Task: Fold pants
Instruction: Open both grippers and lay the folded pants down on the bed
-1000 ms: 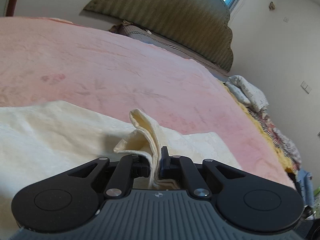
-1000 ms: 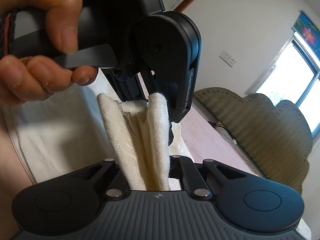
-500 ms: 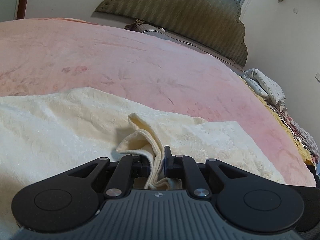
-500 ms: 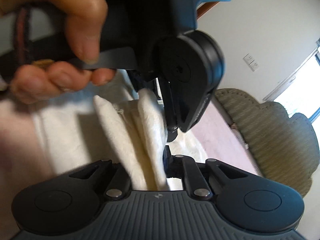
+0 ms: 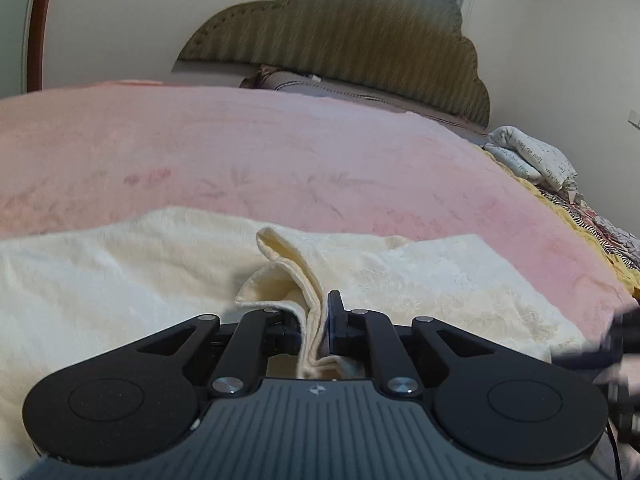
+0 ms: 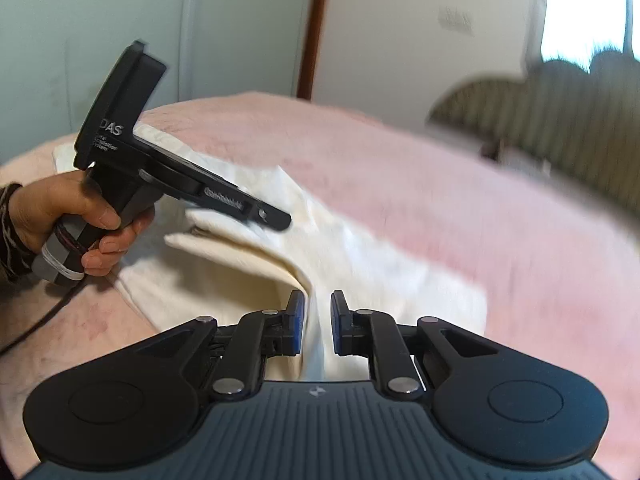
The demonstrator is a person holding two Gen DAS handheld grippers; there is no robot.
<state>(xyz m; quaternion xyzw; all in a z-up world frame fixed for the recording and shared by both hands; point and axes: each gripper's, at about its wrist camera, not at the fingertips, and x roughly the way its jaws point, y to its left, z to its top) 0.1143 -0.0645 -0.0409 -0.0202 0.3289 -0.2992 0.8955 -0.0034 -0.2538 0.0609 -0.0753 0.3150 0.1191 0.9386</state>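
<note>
A: Nearest, left wrist view: what is between the fingers of the left tool [image 5: 318,330]?

B: A bunched fold of the cream pants [image 5: 120,288], pinched tight. The rest lies spread on the pink bed [image 5: 280,152].

A: And the right tool [image 6: 316,326]?

B: Its fingers stand slightly parted, a ridge of the pants [image 6: 304,280] between them; whether they grip it cannot be told.

A: What does only the right wrist view show?

B: The left hand [image 6: 76,220] on its handle, whose housing reads "DAS".

A: Farthest?

B: A scalloped headboard [image 5: 360,48] and a window [image 6: 580,4].

The left gripper [image 6: 256,216] body reads "DAS".
</note>
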